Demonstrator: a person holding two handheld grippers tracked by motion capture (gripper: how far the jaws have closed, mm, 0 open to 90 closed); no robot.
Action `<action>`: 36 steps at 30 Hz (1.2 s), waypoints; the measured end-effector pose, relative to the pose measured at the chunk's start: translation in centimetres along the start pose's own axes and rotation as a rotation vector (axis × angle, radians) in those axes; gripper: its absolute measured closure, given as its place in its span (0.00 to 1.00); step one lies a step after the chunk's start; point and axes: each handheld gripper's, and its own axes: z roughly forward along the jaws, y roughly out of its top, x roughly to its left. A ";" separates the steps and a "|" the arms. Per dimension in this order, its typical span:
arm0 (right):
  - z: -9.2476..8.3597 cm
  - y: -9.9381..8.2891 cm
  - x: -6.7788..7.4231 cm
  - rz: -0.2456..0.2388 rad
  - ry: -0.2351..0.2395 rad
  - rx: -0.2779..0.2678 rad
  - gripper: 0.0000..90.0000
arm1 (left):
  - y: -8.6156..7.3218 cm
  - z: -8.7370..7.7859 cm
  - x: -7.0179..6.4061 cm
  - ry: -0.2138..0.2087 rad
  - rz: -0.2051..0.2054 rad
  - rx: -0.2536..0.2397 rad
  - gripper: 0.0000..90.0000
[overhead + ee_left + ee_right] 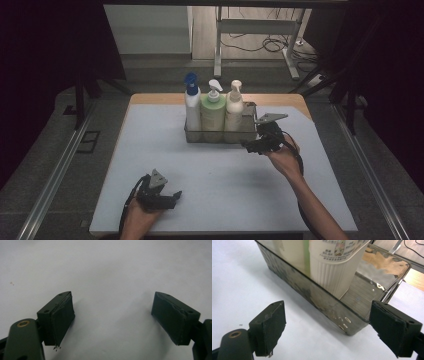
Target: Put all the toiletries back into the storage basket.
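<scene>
Right gripper: jaws wide apart, nothing between them, parked just off the right end of the tray. We see three bottles upright in the tray; cream bottle nearest us, then green and white. Left gripper: jaws spread, empty, low over the table near the front edge.
</scene>
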 end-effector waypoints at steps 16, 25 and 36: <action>-1.4 -1.9 1.2 -0.047 0.023 0.026 0.06 | 0.0 0.0 0.0 0.000 0.000 0.000 0.20; -2.4 -3.2 1.6 -0.069 0.033 0.031 0.01 | 0.0 0.0 0.0 0.001 0.000 -0.001 0.20; -3.8 -4.8 1.8 -0.079 0.040 0.043 0.00 | 0.0 0.0 0.0 0.001 0.000 -0.001 0.20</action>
